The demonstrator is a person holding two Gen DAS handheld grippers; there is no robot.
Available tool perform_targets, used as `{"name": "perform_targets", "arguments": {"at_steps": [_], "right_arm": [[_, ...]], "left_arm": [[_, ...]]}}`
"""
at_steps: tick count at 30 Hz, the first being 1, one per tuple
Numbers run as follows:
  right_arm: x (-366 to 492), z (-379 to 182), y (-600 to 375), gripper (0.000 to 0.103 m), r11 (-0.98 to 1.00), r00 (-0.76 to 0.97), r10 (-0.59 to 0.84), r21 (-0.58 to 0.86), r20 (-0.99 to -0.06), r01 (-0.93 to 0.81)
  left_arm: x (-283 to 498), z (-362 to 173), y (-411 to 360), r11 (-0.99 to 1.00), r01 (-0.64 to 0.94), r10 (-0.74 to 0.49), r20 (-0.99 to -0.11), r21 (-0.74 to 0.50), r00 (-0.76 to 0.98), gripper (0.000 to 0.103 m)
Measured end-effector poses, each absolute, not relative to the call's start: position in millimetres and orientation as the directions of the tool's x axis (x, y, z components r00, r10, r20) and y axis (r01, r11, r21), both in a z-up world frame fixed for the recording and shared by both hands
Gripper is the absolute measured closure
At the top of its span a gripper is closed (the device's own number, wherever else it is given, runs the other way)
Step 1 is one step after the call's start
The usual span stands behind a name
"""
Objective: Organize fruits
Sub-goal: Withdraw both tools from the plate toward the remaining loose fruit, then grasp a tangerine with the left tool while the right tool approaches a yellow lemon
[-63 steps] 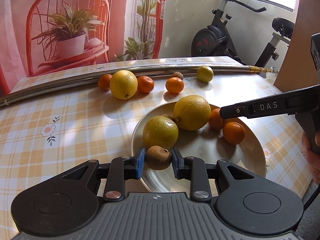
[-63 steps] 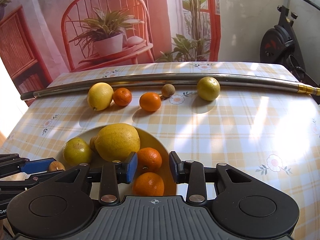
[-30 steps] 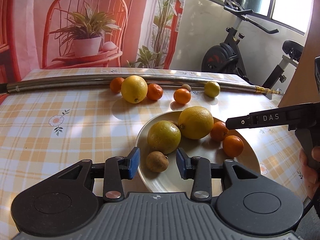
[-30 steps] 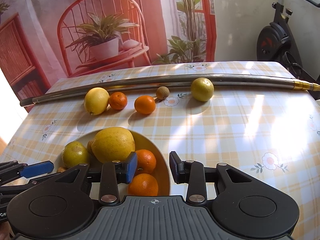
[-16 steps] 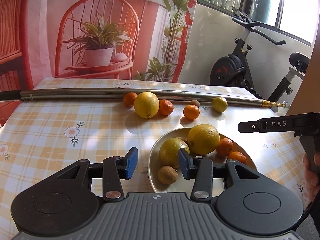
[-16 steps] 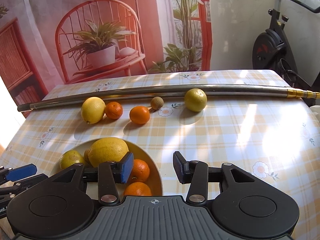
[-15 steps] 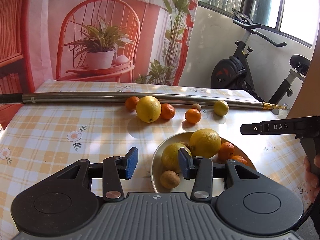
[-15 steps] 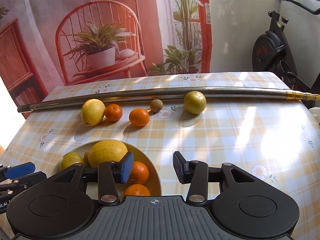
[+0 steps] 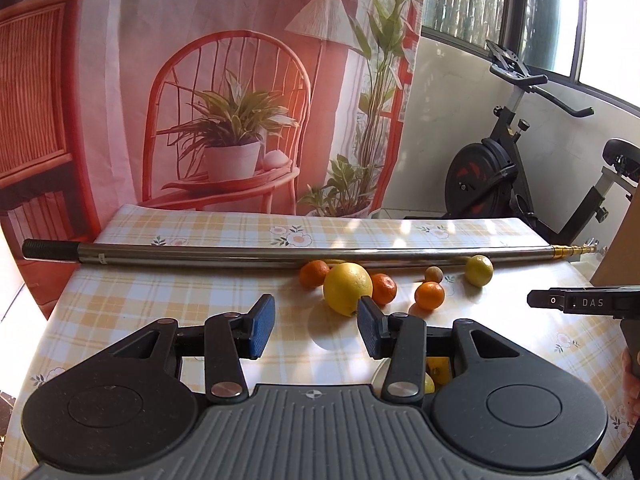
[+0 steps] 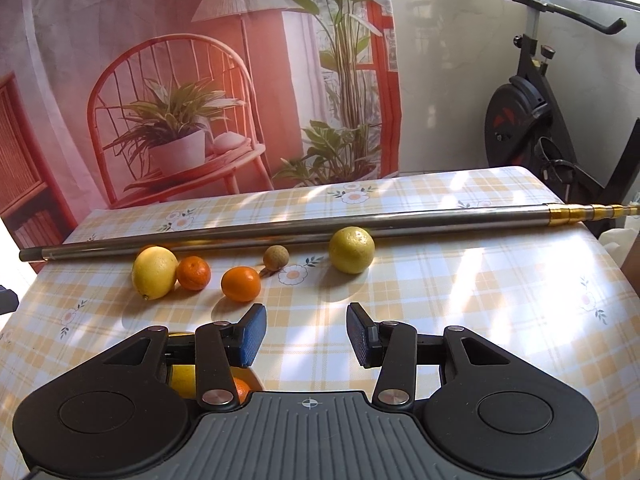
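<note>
Looking along the left tool (image 9: 316,330), its pads stood spread with nothing between them, above the checked bench (image 9: 160,300). A large lemon (image 9: 347,288) lay beside three oranges near the steel pole (image 9: 280,258); the plate (image 9: 378,376) showed only a sliver. From the right tool (image 10: 306,334), jaws just opened, spread and empty; a lemon (image 10: 154,267), orange (image 10: 240,284) and green citrus (image 10: 351,249) lay ahead.

Loose on table (image 10: 460,300): three oranges (image 9: 429,295), one large lemon (image 9: 347,288), one yellow-green citrus (image 9: 478,270), one small brown fruit (image 9: 433,274); one metal pole (image 9: 240,258).
</note>
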State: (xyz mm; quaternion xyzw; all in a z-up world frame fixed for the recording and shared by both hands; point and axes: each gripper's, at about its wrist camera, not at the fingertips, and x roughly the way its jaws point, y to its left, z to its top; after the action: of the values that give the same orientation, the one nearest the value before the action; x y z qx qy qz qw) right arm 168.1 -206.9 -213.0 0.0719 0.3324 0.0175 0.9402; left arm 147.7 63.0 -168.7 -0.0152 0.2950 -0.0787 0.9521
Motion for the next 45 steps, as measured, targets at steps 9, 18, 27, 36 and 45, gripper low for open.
{"name": "perform_targets", "arguments": {"at_steps": [9,18,27,36,45], "right_arm": [[189.9,-217.5,-217.7,0.062,0.988,0.78,0.081,0.152,-0.621,0.018],[205.4,-225.4,-230.5,0.062,0.986,0.773,0.087,0.166,-0.628,0.024],[215.3,-238.1,-239.5,0.062,0.972,0.764,0.109,0.228,-0.636,0.052],[228.8,-246.9,-236.8,0.062,0.972,0.745,0.114,0.23,-0.657,0.054],[234.0,-253.7,-239.0,0.062,0.974,0.735,0.102,0.217,-0.67,0.064]], "left_arm": [[178.1,-166.2,40.9,0.975,0.21,-0.21,-0.583,-0.07,0.784,0.055],[207.6,-185.1,16.9,0.952,0.272,-0.297,-0.624,-0.138,0.723,0.055],[252.6,-199.8,38.0,0.966,0.156,-0.255,-0.677,-0.205,0.69,0.056],[318.6,-219.6,54.3,0.95,0.001,-0.236,-0.716,-0.312,0.657,0.057],[346.1,-247.0,61.3,0.919,-0.097,-0.258,-0.769,-0.382,0.586,0.057]]}}
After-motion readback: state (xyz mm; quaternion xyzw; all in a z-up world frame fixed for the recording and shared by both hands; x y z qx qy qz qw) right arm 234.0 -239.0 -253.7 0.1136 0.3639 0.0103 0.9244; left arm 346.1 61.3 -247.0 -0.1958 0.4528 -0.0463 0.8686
